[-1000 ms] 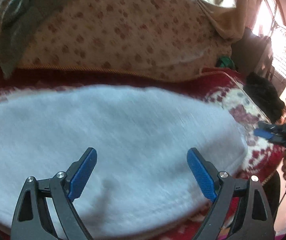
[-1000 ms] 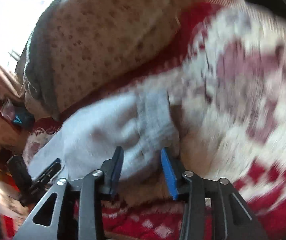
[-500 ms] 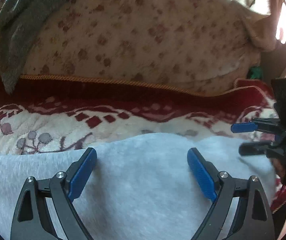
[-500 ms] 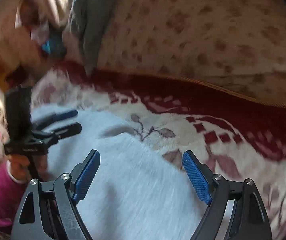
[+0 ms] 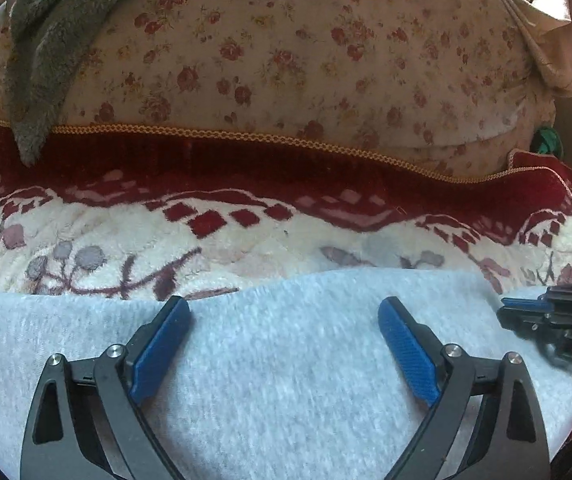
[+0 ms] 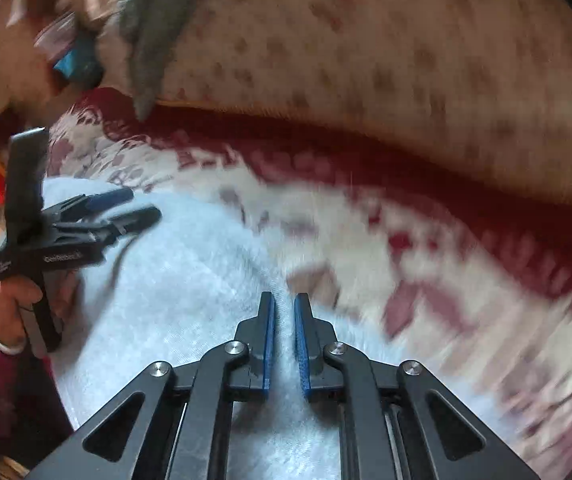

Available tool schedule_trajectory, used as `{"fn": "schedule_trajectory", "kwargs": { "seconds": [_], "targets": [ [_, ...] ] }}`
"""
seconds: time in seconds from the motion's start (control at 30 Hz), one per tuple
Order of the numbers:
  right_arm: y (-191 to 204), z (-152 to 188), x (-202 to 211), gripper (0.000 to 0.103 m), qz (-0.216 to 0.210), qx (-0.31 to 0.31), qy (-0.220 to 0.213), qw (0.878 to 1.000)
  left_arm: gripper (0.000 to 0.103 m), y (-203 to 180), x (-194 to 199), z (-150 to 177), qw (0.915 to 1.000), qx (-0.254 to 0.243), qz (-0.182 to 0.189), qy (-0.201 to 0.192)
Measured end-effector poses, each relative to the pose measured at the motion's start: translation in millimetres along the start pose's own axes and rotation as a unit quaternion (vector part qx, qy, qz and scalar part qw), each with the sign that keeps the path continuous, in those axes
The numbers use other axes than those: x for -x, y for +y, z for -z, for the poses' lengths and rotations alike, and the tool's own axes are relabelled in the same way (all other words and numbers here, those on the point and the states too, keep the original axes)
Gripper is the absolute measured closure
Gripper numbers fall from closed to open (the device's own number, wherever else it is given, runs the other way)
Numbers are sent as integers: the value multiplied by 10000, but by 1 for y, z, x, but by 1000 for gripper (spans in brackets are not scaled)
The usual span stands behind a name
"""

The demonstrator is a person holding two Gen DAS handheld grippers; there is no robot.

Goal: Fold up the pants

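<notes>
The light grey pants lie flat on a red and cream patterned blanket. My left gripper is open wide and empty, hovering over the pants near their far edge. My right gripper hovers over the pants with its jaws nearly together and a thin gap between them; nothing shows clamped. The right gripper also shows in the left wrist view at the right edge. The left gripper shows in the right wrist view at the left, held by a hand.
A floral cushion rises behind the blanket, with a gold cord along its base. A grey towel hangs over the cushion's left end. A beige cloth drapes at the upper right.
My right gripper went from wide open to nearly closed over the pants. The left gripper stayed open and barely moved in the last half second.
</notes>
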State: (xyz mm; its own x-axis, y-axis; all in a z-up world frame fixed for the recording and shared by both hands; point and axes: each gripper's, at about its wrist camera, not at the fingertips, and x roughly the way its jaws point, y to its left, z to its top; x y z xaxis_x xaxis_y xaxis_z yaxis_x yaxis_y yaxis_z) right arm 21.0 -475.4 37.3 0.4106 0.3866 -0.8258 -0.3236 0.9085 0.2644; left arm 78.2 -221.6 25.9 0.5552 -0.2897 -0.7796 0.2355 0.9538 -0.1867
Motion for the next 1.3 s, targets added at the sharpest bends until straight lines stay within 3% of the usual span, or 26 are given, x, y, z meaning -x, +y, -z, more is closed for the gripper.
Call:
{"fn": "schedule_trajectory", "kwargs": {
  "seconds": [0.1, 0.2, 0.23, 0.27, 0.37, 0.57, 0.9, 1.1, 1.3],
  "targets": [
    [3, -2, 14, 87, 179, -69, -131, 9997, 8, 3, 9, 1, 9999, 88, 1, -136],
    [14, -5, 33, 59, 550, -53, -187, 9983, 8, 10, 31, 6, 9989, 258, -5, -393],
    [21, -3, 43, 39, 539, -31, -328, 9980, 8, 13, 38, 8, 9985, 324, -12, -434],
    [27, -2, 49, 27, 501, -18, -442, 9978, 8, 17, 45, 10, 9980, 398, -39, -481],
    [57, -3, 63, 18, 288, 56, -682, 9972, 8, 35, 74, 22, 9959, 598, -154, -662],
    [120, -16, 40, 14, -657, 135, -471, 9966, 8, 88, 141, 53, 9851, 1105, -766, -1068],
    [250, -37, -27, 14, -1374, 660, -224, 9881, 8, 186, 222, 108, 9591, 1603, -1997, -1210],
    [291, -41, -58, 10, -1535, 714, -81, 9855, 8, 228, 235, 127, 9448, 2063, -2232, -1222],
    [317, -48, -81, 8, -1554, 715, 65, 9852, 8, 249, 234, 137, 9399, 2320, -2195, -1205]
  ]
}}
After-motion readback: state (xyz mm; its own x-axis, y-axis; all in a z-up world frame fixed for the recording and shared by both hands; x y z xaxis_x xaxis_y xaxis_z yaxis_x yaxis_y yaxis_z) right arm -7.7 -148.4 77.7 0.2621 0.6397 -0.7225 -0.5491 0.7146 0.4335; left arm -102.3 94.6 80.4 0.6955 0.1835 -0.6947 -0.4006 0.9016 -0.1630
